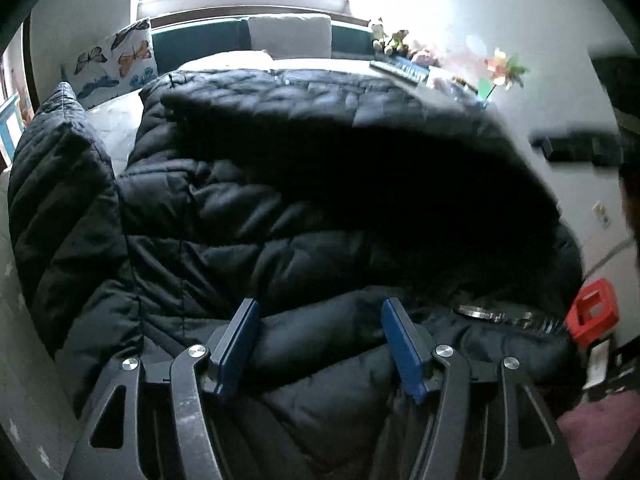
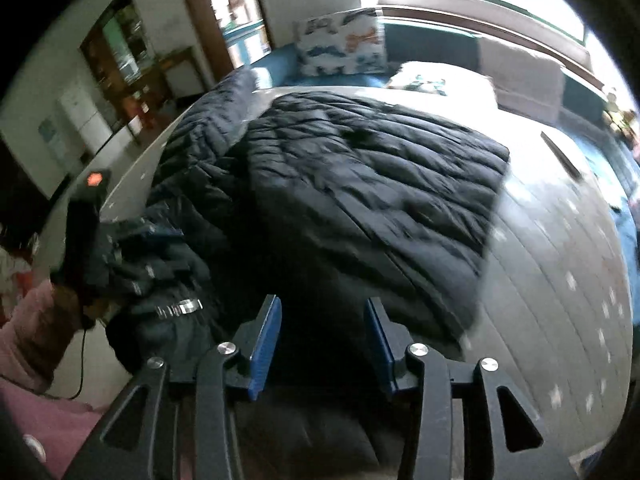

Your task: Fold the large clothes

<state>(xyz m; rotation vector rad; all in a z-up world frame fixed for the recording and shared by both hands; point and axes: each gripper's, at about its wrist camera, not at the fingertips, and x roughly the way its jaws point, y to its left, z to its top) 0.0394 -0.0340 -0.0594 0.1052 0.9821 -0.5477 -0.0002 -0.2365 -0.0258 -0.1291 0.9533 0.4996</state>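
A large black puffer jacket (image 1: 240,200) lies spread over the bed, with a fold of its collar end bunched close to me. My left gripper (image 1: 320,308) hovers over this near fold. Its blue pads (image 1: 240,340) stand apart, and fabric bulges between them without being pinched. One sleeve (image 1: 60,180) lies out to the left. In the right wrist view the jacket's body (image 2: 360,168) lies flat ahead. My right gripper (image 2: 323,304) is open above the dark near edge, nothing clamped. A metal zip or buckle (image 2: 184,306) glints on the bunched part.
The bed's white star-print cover (image 2: 560,260) shows bare to the right of the jacket. A butterfly pillow (image 2: 340,44) and a plain cushion (image 1: 288,34) lean at the headboard under a bright window. Toys (image 1: 392,40) and a pinwheel (image 1: 504,68) stand at the back right. A pink sleeve (image 2: 36,328) is at left.
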